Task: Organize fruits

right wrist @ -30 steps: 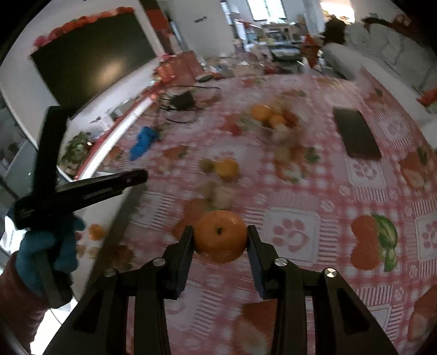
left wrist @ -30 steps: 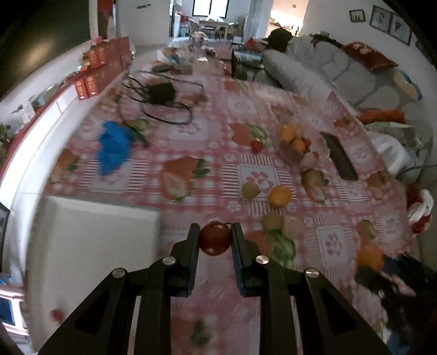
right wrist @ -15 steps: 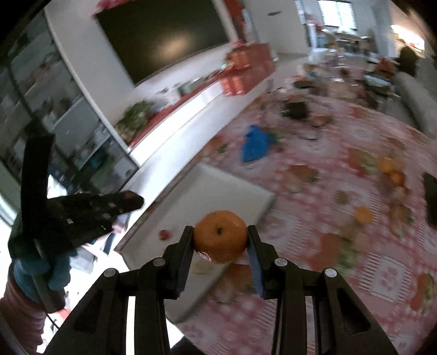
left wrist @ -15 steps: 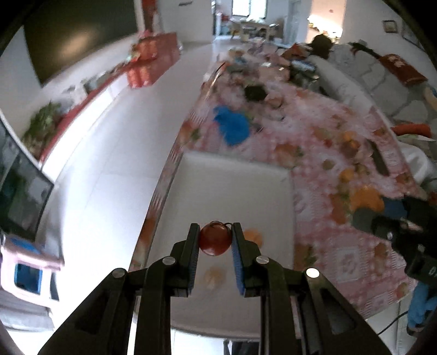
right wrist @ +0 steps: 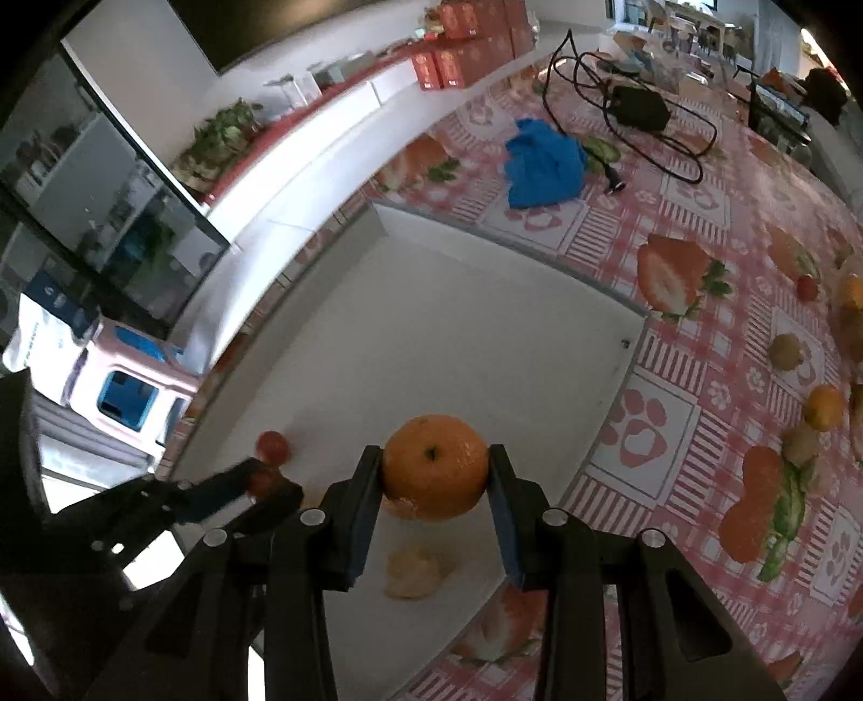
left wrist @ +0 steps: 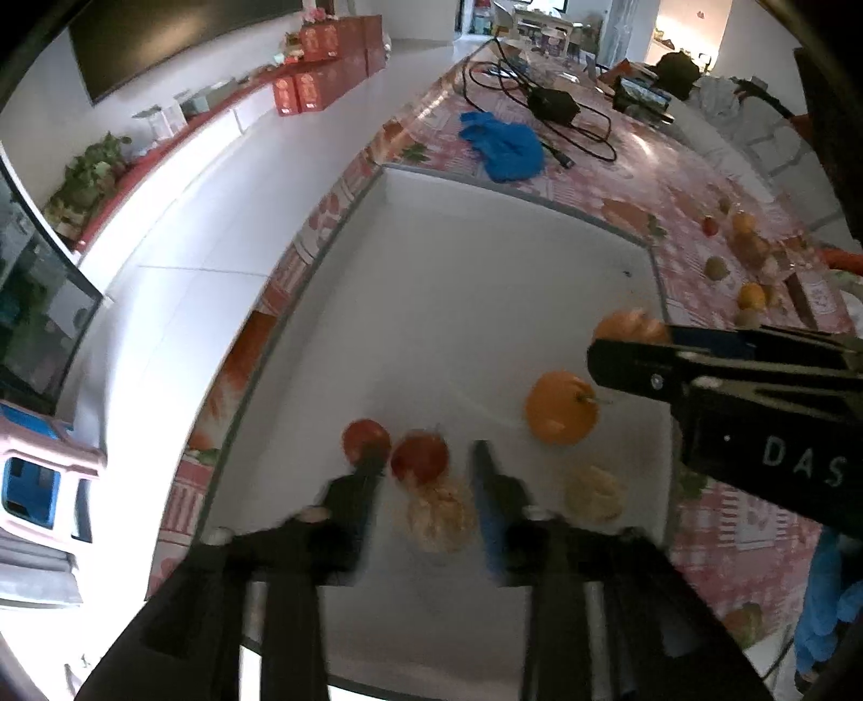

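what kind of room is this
Most likely a home living room: a large dark TV screen on the wall, a long low cabinet beneath it, and a fruit-print tablecloth over the table.

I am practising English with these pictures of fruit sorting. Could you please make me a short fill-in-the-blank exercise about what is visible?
1. The round fruit held between the fingers of the right gripper is ___ in colour.
2. The large flat tray below it is ___.
3. The crumpled cloth on the table beyond the tray is ___.

Missing words: orange; white; blue.
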